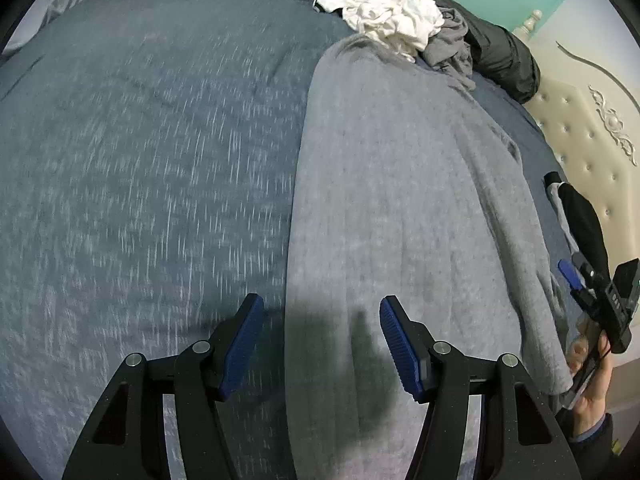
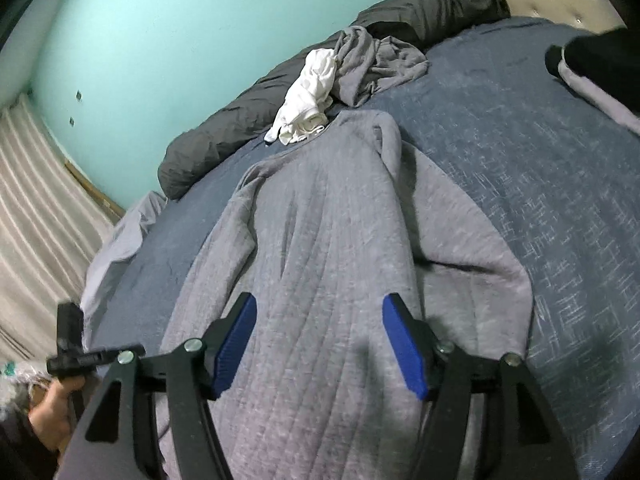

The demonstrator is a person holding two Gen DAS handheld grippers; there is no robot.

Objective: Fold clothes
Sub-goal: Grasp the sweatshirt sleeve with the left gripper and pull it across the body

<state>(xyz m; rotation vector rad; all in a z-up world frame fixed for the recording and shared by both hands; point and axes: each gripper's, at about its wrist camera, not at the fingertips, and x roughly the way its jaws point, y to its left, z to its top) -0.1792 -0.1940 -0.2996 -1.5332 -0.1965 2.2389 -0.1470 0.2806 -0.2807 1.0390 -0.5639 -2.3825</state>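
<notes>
Our left claw [image 1: 320, 344] hangs with its blue pads spread and nothing between them, straddling the long left edge of the light grey quilted knit garment [image 1: 400, 200], which lies lengthwise on the dark blue flecked bedspread [image 1: 140, 160]. Our right claw [image 2: 320, 344] is likewise spread and empty, poised over the near middle of the same garment, whose right part seems doubled over in a loose flap. We judge the cloth soft, limp and fairly light, thick enough to pinch at a hem or corner without slipping, though it will sag and drag if lifted by one point only; the near corners look like the best holds. To the left of the garment the bedspread lies bare and wide, good room for laying a fold. At the far end a crumpled white cloth [image 1: 384, 16] and a rumpled grey garment [image 1: 448, 48] sit touching the garment's far edge, with a dark rolled duvet [image 2: 280, 80] behind them, so a pull away from us might snag them. The cream tufted headboard [image 1: 580, 128] bounds the right side.
</notes>
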